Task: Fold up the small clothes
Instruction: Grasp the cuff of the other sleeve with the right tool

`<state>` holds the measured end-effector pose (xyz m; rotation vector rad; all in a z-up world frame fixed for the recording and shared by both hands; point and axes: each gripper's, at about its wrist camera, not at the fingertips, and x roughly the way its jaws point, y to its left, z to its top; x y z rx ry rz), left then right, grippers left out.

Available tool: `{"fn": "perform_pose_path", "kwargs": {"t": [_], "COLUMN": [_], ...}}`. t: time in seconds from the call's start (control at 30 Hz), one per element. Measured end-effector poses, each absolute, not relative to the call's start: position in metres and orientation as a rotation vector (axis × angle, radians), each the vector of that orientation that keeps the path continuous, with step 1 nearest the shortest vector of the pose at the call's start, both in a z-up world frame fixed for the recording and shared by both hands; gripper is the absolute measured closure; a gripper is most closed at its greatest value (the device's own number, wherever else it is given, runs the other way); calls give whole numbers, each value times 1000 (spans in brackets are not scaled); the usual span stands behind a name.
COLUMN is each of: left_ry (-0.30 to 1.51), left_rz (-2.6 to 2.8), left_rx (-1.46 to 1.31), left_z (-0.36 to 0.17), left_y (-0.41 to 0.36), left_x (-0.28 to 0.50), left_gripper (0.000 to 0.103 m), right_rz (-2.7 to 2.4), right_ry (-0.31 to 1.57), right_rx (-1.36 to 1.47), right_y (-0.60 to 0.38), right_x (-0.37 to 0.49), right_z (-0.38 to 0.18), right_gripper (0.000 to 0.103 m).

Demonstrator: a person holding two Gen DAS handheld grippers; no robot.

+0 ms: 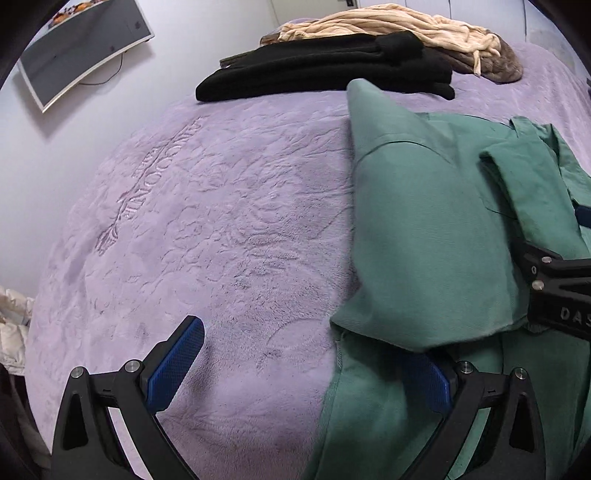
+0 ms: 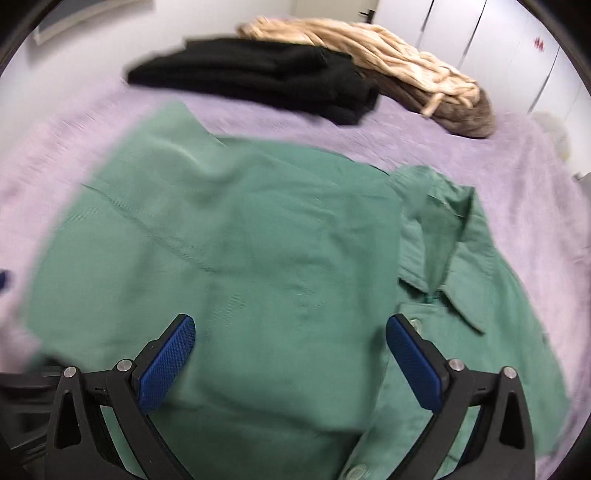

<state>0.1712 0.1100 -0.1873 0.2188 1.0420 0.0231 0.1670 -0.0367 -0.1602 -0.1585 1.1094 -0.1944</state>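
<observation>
While the right wrist view is smeared by blur, the main shapes can still be read. A green shirt [image 2: 258,258] lies on the lilac bedspread [image 2: 535,206], one side folded over the front so that only the collar [image 2: 454,258] and a strip of button placket show at the right. Its lower edge runs out of the picture beneath the tool, so how far it reaches cannot be told.

The right gripper [image 2: 290,365] hangs above the folded panel with its blue pads spread wide; nothing sits between them, and whether the tips touch the cloth is unclear through the blur.

From the left wrist view, the left gripper [image 1: 306,373] also stands fully spread and grips nothing. Its left pad [image 1: 177,365] is over bare bedspread [image 1: 221,221]; its right pad [image 1: 428,384] is partly hidden under the overhanging edge of the shirt [image 1: 424,221]. The black body of the right gripper [image 1: 554,284] pokes in at the right edge, cut off by the frame, resting over the shirt.

Farther back on the bed, a folded black garment [image 1: 325,70] lies flat, and behind it a rumpled cream garment [image 1: 406,26] is heaped over something brownish whose form cannot be made out. Embossed lettering [image 1: 159,170] in the bedspread is too distorted to read surely. A wall-mounted screen [image 1: 85,48] appears at upper left, cropped by the lens rim.
</observation>
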Motion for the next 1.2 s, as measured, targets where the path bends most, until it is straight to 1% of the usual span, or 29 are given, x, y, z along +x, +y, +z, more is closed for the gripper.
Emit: {"fn": "perform_pose_path", "kwargs": {"t": [0.03, 0.07, 0.1, 0.13, 0.2, 0.3, 0.33, 0.37, 0.4, 0.43, 0.47, 0.5, 0.53, 0.7, 0.8, 0.83, 0.87, 0.9, 0.93, 0.97, 1.13, 1.17, 1.2], "left_ry": [1046, 1045, 1042, 1041, 1048, 1050, 1049, 1046, 1046, 1049, 1054, 1065, 1077, 1115, 1096, 1083, 1073, 1065, 1057, 1048, 1009, 1020, 1033], "left_rz": [29, 30, 31, 32, 30, 28, 29, 33, 35, 34, 32, 26, 17, -37, -36, -35, -37, -41, -51, -64, -124, -124, -118], "left_rx": [205, 196, 186, 178, 163, 167, 174, 183, 187, 189, 192, 199, 211, 289, 314, 310, 301, 291, 278, 268, 271, 280, 297], "left_z": [-190, -190, -191, -191, -193, -195, -196, -196, -195, -194, -193, -190, -188, -165, -150, -144, -140, -137, -135, -133, -143, -152, -162], "left_y": [113, 115, 117, 118, 120, 118, 116, 115, 114, 114, 114, 115, 116, 130, 132, 129, 125, 119, 111, 102, 49, 41, 36], "left_x": [173, 174, 174, 174, 176, 177, 177, 177, 177, 177, 177, 176, 175, 153, 146, 147, 150, 154, 159, 164, 183, 190, 195], "left_gripper": [0, 0, 0, 0, 0, 0, 0, 0, 0, 0, 0, 0, 0, 0, 0, 0, 0, 0, 0, 0, 0, 0, 0], "right_rz": [-199, -190, -219, -227, -266, -321, -322, -320, -314, -307, -293, -270, -265, -279, -289, -291, -292, -291, -291, -300, -288, -288, -301], "right_ry": [1111, 1103, 1092, 1070, 1018, 988, 991, 992, 990, 987, 976, 948, 930, 902, 898, 903, 912, 923, 941, 968, 979, 993, 1021], "right_rx": [-122, -40, 35, 105, 282, 596, 697, 784, 873, 942, 987, 1025, 1042, 1116, 1120, 1104, 1073, 1028, 987, 939, 767, 732, 700], "right_y": [-45, -57, -75, -91, -135, -204, -224, -239, -252, -261, -267, -270, -272, -281, -287, -287, -287, -286, -286, -286, -294, -296, -299], "right_x": [169, 167, 163, 157, 138, 105, 94, 85, 76, 68, 62, 57, 52, 37, 33, 30, 27, 34, 33, 34, 39, 40, 41], "right_z": [-164, -161, -155, -147, -133, -140, -149, -159, -171, -178, -181, -183, -183, -188, -191, -186, -181, -177, -175, -171, -161, -164, -170], "right_gripper": [46, 64, 75, 78, 79, 79, 78, 74, 65, 46, 40, 29, 23, 23, 23, 25, 30, 54, 85, 92, 92, 91, 86]}}
